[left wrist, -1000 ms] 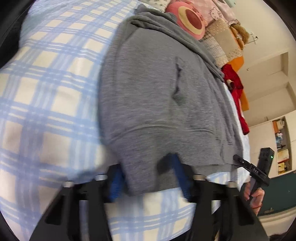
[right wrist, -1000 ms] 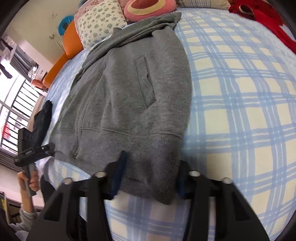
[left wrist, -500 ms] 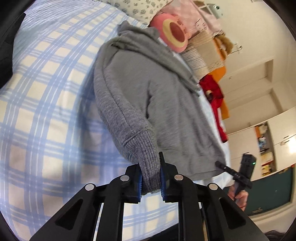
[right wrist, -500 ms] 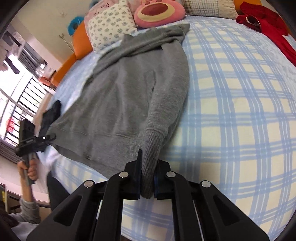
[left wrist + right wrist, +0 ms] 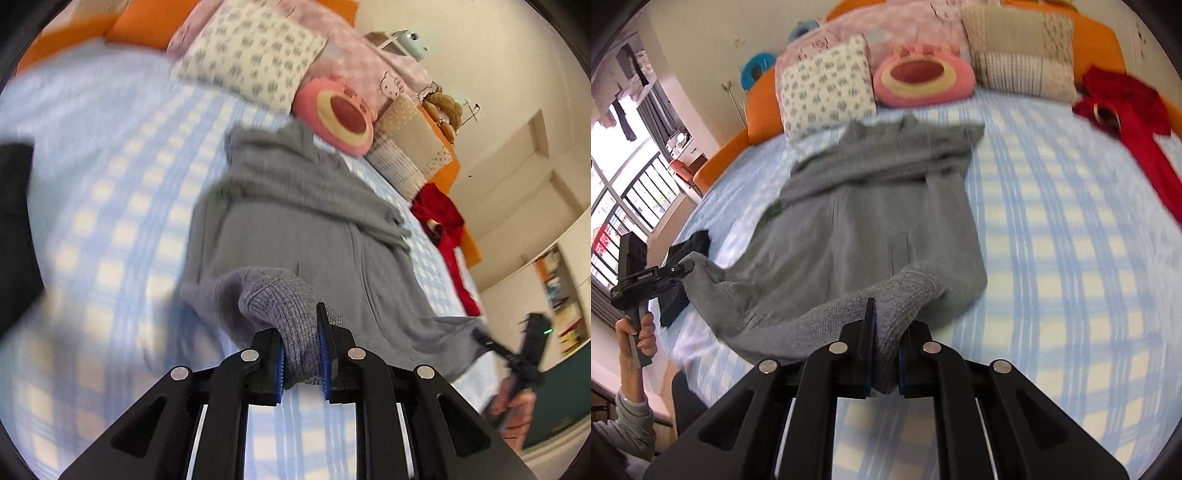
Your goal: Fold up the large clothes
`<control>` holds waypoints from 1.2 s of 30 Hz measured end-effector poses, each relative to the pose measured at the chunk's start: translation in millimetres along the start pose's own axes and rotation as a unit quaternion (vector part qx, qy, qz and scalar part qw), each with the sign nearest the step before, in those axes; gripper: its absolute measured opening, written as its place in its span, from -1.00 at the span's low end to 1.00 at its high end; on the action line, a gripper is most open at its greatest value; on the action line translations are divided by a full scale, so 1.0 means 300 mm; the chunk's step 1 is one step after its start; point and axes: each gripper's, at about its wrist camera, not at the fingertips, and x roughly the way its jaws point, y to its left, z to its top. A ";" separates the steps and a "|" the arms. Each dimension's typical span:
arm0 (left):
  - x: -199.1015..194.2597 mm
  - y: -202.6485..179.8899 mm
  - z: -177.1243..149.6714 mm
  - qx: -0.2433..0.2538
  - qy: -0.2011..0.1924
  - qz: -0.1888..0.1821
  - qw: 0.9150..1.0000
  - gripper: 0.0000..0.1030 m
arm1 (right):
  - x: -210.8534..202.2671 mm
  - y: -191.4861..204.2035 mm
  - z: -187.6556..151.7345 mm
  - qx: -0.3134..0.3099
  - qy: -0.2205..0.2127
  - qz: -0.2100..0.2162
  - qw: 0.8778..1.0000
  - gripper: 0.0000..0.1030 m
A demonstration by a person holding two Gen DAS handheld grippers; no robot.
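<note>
A grey zip hoodie (image 5: 295, 229) (image 5: 871, 221) lies front up on the bed, its hood toward the pillows. My left gripper (image 5: 301, 354) is shut on the ribbed hem at the hoodie's left bottom corner, which is bunched between the blue pads. The right gripper (image 5: 884, 354) is shut on the ribbed hem at the other bottom corner. Both corners are lifted off the sheet and the hem sags between them. The right wrist view shows the left gripper (image 5: 685, 268) at the far left, and the right gripper (image 5: 484, 341) shows at the right edge of the left wrist view.
The bed has a blue and cream checked sheet (image 5: 1071, 258). Pillows (image 5: 827, 88) and a pink plush cushion (image 5: 923, 77) line the orange headboard. A red garment (image 5: 1137, 125) lies at the right, a black garment (image 5: 683, 251) at the left edge. A person's hand (image 5: 642, 328) holds the left gripper.
Both grippers closed on the hoodie's hem corners and rose, lifting the bottom edge off the sheet. More of the headboard and pillows has come into view.
</note>
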 end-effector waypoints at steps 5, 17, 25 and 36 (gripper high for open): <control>-0.002 -0.121 0.168 0.041 -0.055 0.025 0.997 -0.63 | 0.012 0.015 0.178 -0.015 -0.037 -0.005 0.999 -0.82; 0.203 -0.260 0.631 0.113 -0.139 0.153 0.972 -0.63 | 0.200 -0.061 0.701 -0.006 -0.100 -0.061 0.993 -0.82; 0.410 -0.215 0.884 0.097 -0.150 0.184 0.967 -0.62 | 0.417 -0.119 0.949 -0.014 -0.101 -0.100 0.990 -0.82; 0.798 -0.096 1.079 0.089 -0.104 0.216 0.967 -0.61 | 0.796 -0.265 1.116 0.013 -0.074 -0.123 0.990 -0.82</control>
